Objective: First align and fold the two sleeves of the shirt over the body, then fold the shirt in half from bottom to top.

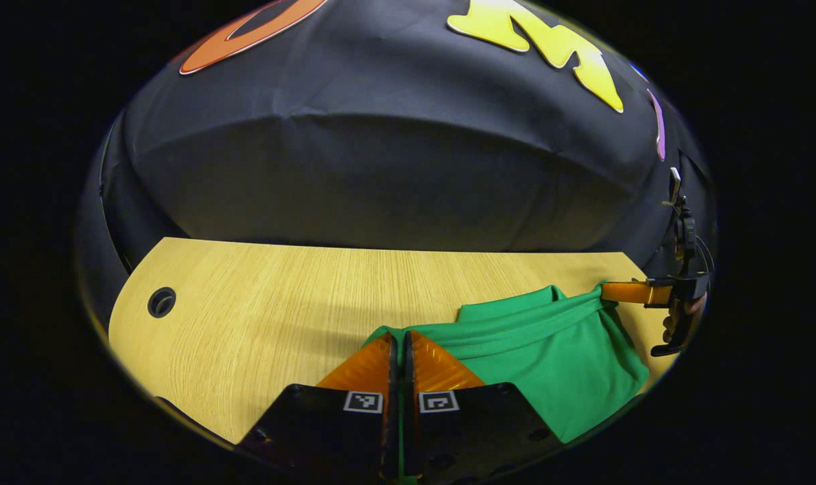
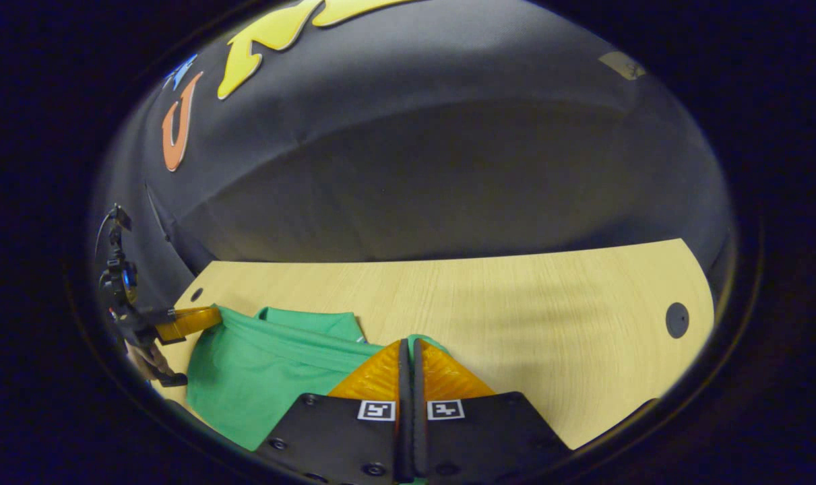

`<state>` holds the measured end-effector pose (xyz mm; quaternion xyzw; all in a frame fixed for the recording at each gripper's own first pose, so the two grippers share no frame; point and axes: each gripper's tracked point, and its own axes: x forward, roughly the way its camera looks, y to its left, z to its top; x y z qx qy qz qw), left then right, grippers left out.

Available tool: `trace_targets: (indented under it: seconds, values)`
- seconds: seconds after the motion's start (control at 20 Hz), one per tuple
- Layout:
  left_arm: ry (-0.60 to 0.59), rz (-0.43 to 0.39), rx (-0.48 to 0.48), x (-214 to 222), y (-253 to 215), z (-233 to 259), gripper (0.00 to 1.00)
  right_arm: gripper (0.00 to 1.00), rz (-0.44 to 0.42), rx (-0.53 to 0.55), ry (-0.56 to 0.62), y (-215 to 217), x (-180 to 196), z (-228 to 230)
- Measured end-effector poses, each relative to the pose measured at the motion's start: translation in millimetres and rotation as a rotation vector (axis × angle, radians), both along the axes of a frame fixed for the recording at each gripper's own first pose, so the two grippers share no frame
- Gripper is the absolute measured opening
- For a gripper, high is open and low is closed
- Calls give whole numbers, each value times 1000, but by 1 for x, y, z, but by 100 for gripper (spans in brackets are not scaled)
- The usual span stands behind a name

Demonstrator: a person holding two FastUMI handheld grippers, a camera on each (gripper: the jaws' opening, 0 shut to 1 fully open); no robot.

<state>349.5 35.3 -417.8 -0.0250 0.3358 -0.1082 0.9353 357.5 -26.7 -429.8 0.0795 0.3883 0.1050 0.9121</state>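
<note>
In the left gripper view, the left claw [image 1: 399, 347] has its two fingers pressed together with only a thin dark slit between them, and a corner of the green shirt [image 1: 549, 357] is pinched at their tips. From that corner the cloth stretches off to the right across the pale wooden bench [image 1: 279, 303], its upper hem drawn into a taut band with folds running along it, while the rest sags below toward the near edge of the bench. At the far end of that band the right claw [image 1: 613, 292] meets the fabric, with a hand [image 1: 680, 320] behind it holding its dark frame. In the right gripper view, the right claw [image 2: 408, 350] is likewise closed to a narrow slit, and green cloth shows at and just beyond its tips. The shirt [image 2: 259, 377] spreads away to the left, a flat folded layer lying behind the stretched hem. The left claw [image 2: 209, 315] touches the cloth's far corner there, though whether it is clamped cannot be told from this side; a hand [image 2: 148, 360] grips its handle. A round dark hole [image 2: 677, 320] sits in the bench [image 2: 549, 316] at the right, well apart from the shirt.
</note>
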Motion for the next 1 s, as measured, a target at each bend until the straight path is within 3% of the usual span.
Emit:
trace_targets:
  seconds: [0.1,0.15,0.2,0.3,0.4,0.45,0.5,0.7,0.8,1.0]
  values:
    - [22,15,17,-5,2,-4,12,3,-8,-27,9,-1,-1,-1]
    - [33,22,28,-9,4,-5,24,3,-11,-31,-1,-3,-1,3]
    - [32,30,34,-11,7,0,42,27,-22,-37,-14,-6,-1,10]
    - [5,60,43,-13,16,20,58,58,-54,-50,-46,-12,-6,28]
    - [-42,98,26,-14,26,48,90,90,-80,-77,-98,-17,-12,54]
    - [-67,119,12,-16,29,62,100,97,-87,-90,-125,-20,-19,69]
    - [-92,142,13,-21,33,82,100,93,-89,-99,-149,-19,-25,84]
    - [-199,192,-8,-48,46,167,100,93,-97,-128,-269,-13,-57,171]
    - [-254,198,-6,-71,48,217,99,98,-108,-144,-334,-12,-83,220]
    - [-367,206,12,-138,49,316,99,98,-144,-177,-466,-10,-150,316]
